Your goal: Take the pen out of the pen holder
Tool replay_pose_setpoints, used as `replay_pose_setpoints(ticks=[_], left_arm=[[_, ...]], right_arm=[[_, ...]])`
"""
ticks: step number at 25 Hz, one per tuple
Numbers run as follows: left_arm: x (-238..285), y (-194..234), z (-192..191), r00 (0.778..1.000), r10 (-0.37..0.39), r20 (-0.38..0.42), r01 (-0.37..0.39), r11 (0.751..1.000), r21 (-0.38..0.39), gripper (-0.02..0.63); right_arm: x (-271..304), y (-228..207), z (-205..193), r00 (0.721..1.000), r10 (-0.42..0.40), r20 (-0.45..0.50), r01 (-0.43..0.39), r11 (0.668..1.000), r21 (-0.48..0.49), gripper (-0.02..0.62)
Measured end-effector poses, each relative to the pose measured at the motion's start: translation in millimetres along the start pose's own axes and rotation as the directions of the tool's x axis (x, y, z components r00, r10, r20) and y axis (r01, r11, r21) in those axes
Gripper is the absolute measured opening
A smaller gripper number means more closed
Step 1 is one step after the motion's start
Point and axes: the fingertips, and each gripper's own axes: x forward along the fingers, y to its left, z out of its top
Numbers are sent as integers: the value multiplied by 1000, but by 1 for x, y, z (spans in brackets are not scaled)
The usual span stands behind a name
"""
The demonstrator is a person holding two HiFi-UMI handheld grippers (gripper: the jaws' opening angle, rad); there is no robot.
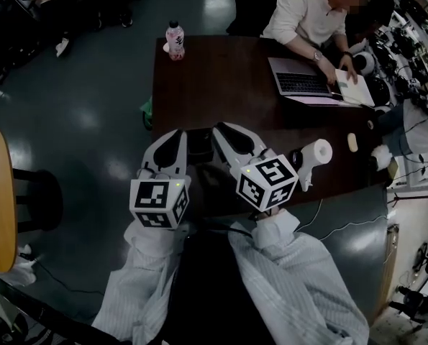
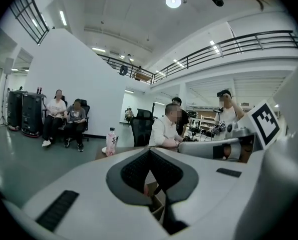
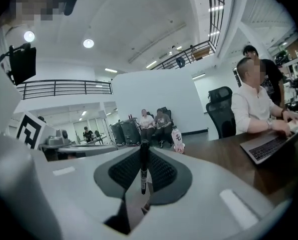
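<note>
Over the near edge of the dark table [image 1: 221, 92], the left gripper [image 2: 150, 153] has its jaws pressed together at the tips, with nothing between them. Just to its right, the right gripper [image 3: 143, 150] is clamped on the black pen [image 3: 143, 170], which stands upright between its pads.

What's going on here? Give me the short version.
A person in striped sleeves is working two handheld grippers over a dark table. The right gripper is clamped on a black pen, upright between its pads. The left gripper has its jaws together at the tips. A compartmented box, probably the pen holder, shows in the gap below; whether it grips that is unclear. Across the table, another person uses a laptop.
</note>
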Motion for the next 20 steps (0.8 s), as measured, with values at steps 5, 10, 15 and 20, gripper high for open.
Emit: replay_pose_setpoints(ticks=[5,10,15,20], left_arm=[[2,-6,13,1000,7,14,-7,1000,19,5],[5,-9,17,1000,3,14,-3,1000,24,5],[5,-10,16,1000,7,13,-8,1000,25,5],[5,-12,15,1000,5,12,-5,1000,26,5]], right_arm=[[-9,4,12,1000,24,16,-24,999,-33,46],[-12,6,17,999,41,18,-41,998,-41,46],[-13,6,16,998,59,23,-58,998,-29,46],[-12,6,15,997,69,15,-69,997,-28,44]])
